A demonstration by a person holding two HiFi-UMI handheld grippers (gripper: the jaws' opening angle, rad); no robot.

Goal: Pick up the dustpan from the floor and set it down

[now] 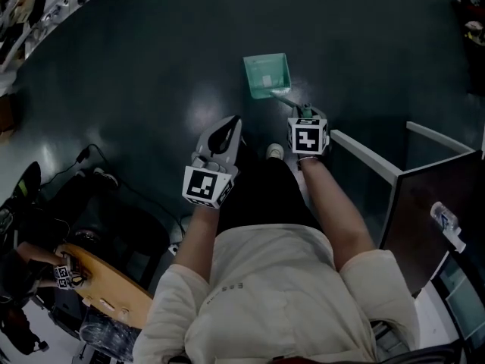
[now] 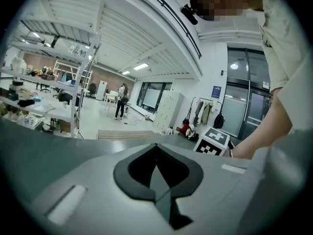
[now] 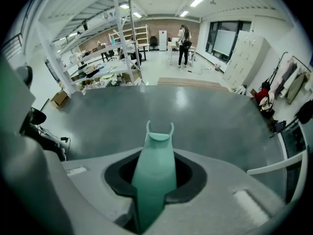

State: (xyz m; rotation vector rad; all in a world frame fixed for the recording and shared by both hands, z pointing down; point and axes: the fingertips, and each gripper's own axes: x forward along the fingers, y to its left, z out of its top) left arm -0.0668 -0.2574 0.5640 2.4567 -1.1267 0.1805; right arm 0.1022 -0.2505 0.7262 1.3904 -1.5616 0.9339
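Your R gripper [image 1: 301, 112] pinches the dustpan [image 1: 267, 75] by its handle [image 3: 154, 170], pan on the floor [image 1: 151, 67] ahead. L gripper [image 1: 230, 126] pressed together, empty. Lift fast & the pan's wt may twist it out of the grip.

The dustpan [image 1: 267, 75] sits ahead of the person, its handle back between the jaws of the right gripper [image 1: 305, 112]. The left gripper [image 1: 226, 131] is to that one's left, apart from the dustpan. A shoe [image 1: 275, 152] shows between them. Cables [image 1: 95, 174] lie on the floor [image 1: 151, 67] far left, and a partition [image 1: 424, 196] stands right.
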